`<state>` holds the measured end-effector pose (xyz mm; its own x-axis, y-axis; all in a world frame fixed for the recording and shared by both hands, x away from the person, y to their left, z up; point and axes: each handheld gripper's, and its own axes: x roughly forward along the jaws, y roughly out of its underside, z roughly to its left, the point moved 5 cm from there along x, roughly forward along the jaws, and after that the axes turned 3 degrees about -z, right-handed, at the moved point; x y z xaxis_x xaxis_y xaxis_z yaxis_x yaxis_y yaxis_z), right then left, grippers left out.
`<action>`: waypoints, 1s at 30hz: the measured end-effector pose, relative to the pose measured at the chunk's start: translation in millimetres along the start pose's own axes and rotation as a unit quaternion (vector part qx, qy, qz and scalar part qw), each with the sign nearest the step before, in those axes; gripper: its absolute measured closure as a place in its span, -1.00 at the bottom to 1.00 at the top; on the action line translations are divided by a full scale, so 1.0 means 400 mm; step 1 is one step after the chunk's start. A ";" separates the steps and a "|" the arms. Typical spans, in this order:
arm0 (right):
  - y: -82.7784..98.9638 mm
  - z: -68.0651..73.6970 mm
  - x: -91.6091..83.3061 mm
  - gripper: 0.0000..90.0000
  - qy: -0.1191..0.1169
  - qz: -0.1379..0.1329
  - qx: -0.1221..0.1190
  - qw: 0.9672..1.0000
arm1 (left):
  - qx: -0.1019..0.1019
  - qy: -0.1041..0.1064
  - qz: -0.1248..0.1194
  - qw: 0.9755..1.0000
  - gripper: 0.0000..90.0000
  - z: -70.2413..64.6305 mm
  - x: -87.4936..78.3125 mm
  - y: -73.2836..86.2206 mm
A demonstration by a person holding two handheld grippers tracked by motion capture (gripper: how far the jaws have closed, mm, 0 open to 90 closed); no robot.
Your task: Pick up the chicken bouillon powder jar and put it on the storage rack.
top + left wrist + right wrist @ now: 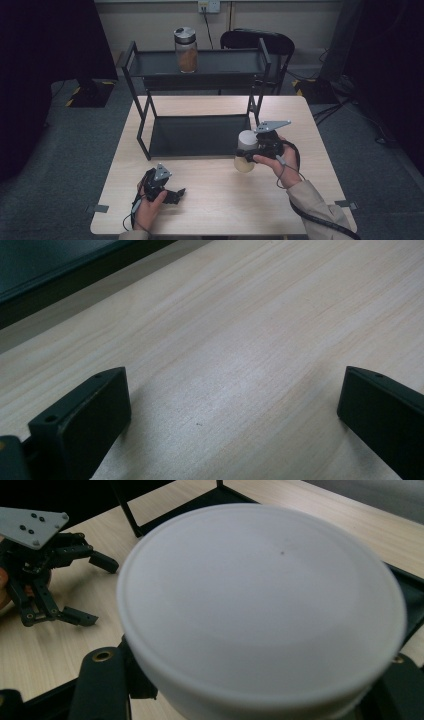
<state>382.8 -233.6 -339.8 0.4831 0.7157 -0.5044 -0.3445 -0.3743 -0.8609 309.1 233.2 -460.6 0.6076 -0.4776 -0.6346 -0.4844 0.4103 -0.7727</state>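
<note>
Table (215, 200), rack (200, 95) at its back edge, one jar (186, 50) on the top shelf. Your right gripper (254, 149) clamps the white-lidded jar (245, 152), lifted near the right edge. Left gripper (172, 195) idles, jaws apart, near the front edge. Next, probably: shelve it upright.

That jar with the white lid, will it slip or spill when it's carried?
Probably not. The right gripper is clamped on the jar just under its white lid, which looks closed. The smooth glass could slip or break, and it may roll if laid down.
</note>
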 end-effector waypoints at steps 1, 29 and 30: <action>-0.005 0.001 0.001 -0.23 0.000 0.001 -0.001 1.000 | 0.000 0.000 0.000 1.000 -1.00 0.000 0.000 0.000; -0.183 0.008 0.002 -0.23 -0.004 -0.006 -0.018 1.000 | 0.000 0.000 0.000 1.000 -1.00 0.000 0.000 0.000; -0.189 0.009 0.000 -0.23 -0.003 -0.007 -0.020 1.000 | 0.000 0.000 0.000 1.000 -1.00 0.000 0.000 0.000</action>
<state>406.0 -203.3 -274.4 0.4832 0.7244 -0.4916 -0.3054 -0.3868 -0.8701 309.1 233.2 -460.5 0.6075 -0.4773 -0.6349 -0.4843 0.4110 -0.7724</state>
